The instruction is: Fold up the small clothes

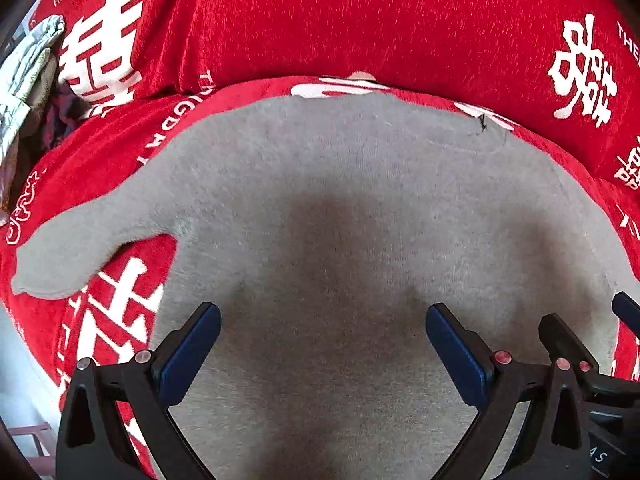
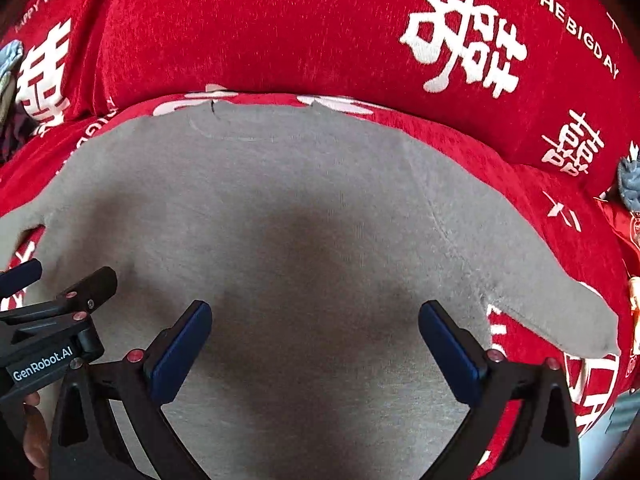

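In the left wrist view, the left gripper (image 1: 323,322) is wide open, and its two blue pads (image 1: 191,350) hold nothing. It hangs over a small soft grey fleece top (image 1: 340,208) that lies flat under and ahead of it. A dark shadow sits on the top just ahead of the fingers. One short grey sleeve (image 1: 76,252) sticks out ahead and to the left of the left gripper. The neck edge of the top is far ahead, with a tiny black thread (image 1: 482,124) on it. The top lies on a red fuzzy cover with white letters and signs (image 1: 360,20), which fills the space all around. Far ahead on the left sits a pale crumpled cloth (image 1: 28,76). At the right edge, just beside this tool, the black and blue fingers of the right gripper (image 1: 592,326) peek in.

In the right wrist view, the right gripper (image 2: 315,320) is wide open too, with nothing between its blue pads (image 2: 180,352). The same grey top (image 2: 300,200) spreads under and ahead of it. The other short sleeve (image 2: 560,312) points out to the right of the tool. The left gripper (image 2: 56,280) shows close on the left, with a white label on its black body. A bit of a hand (image 2: 34,432) shows low on the left. A small grey-blue thing (image 2: 630,184) sits at the far right edge; I cannot tell what it is.
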Tool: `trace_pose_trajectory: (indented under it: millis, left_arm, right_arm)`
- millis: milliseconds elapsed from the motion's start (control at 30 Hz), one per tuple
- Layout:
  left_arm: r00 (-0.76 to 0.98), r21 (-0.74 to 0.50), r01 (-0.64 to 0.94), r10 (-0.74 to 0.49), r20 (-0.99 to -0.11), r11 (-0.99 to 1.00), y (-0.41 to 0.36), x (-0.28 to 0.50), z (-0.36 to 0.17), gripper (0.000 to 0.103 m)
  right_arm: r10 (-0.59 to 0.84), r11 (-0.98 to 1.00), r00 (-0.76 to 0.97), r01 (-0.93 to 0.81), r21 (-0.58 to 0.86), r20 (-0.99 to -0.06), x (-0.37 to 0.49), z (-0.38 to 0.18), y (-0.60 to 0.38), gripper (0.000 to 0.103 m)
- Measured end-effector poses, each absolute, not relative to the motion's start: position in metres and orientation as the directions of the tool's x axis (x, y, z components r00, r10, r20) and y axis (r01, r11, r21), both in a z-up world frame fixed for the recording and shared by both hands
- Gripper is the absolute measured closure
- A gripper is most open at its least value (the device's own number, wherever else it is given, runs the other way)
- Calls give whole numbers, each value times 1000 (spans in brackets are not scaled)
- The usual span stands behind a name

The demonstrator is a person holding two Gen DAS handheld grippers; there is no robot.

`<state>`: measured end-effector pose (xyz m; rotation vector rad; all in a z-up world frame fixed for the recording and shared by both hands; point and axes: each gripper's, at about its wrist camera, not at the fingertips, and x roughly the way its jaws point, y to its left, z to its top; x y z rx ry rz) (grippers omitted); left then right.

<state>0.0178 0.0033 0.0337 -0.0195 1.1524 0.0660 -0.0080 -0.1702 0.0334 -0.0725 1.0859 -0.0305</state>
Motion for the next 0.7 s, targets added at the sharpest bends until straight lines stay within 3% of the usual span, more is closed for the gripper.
trace_pose_trajectory:
  millis: [700]
  left_arm:
    - [466, 38, 5, 31, -884, 999, -73, 28, 56, 0]
  right_arm:
    - [-92, 989, 520, 146, -18, -849, -10, 47, -254, 0]
